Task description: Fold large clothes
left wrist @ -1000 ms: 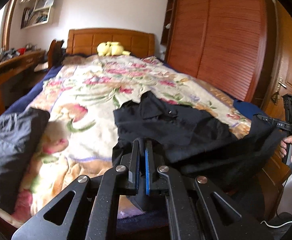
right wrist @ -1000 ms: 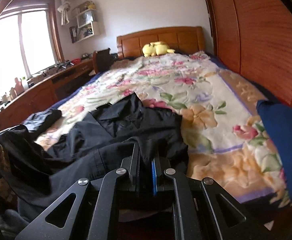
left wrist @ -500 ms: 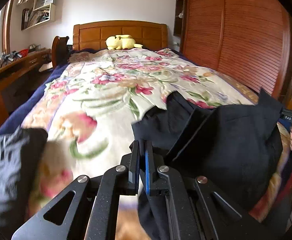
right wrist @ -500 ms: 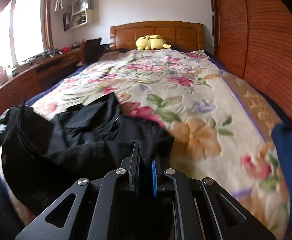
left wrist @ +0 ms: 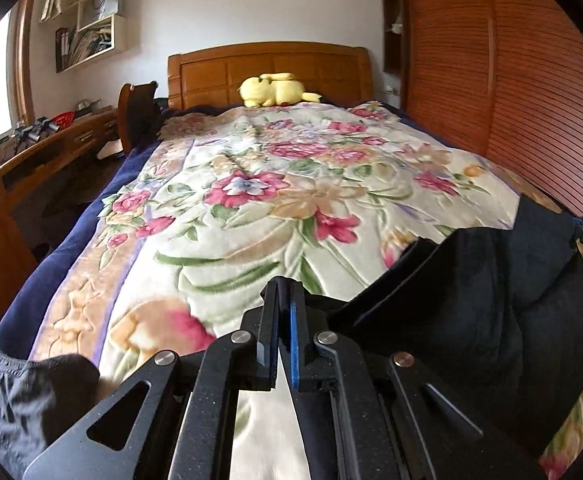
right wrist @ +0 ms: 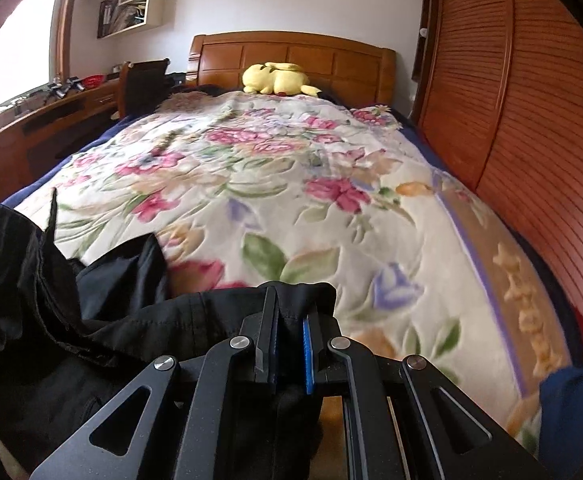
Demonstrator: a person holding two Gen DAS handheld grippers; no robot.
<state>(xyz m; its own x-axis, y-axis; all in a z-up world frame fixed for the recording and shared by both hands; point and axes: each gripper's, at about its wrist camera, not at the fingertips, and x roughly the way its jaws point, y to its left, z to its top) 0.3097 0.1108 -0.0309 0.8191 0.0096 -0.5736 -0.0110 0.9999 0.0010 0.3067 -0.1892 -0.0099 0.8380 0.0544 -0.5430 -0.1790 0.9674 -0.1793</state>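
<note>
Both grippers, left (left wrist: 284, 292) and right (right wrist: 289, 304), have their fingers clamped on the black garment (left wrist: 471, 300), which hangs above the bed (left wrist: 251, 216) (keep that edge taut and level, I'd say, while laying it flat).

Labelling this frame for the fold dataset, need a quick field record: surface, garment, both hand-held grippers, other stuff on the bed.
surface: bed with floral blanket
garment: black garment, lifted at the foot of the bed, stretched between both grippers
left hand-held gripper: shut on an edge of the garment
right hand-held gripper: shut on the garment's edge
other cloth: dark grey garment, bottom left of the left view
at headboard: yellow plush toy
</note>
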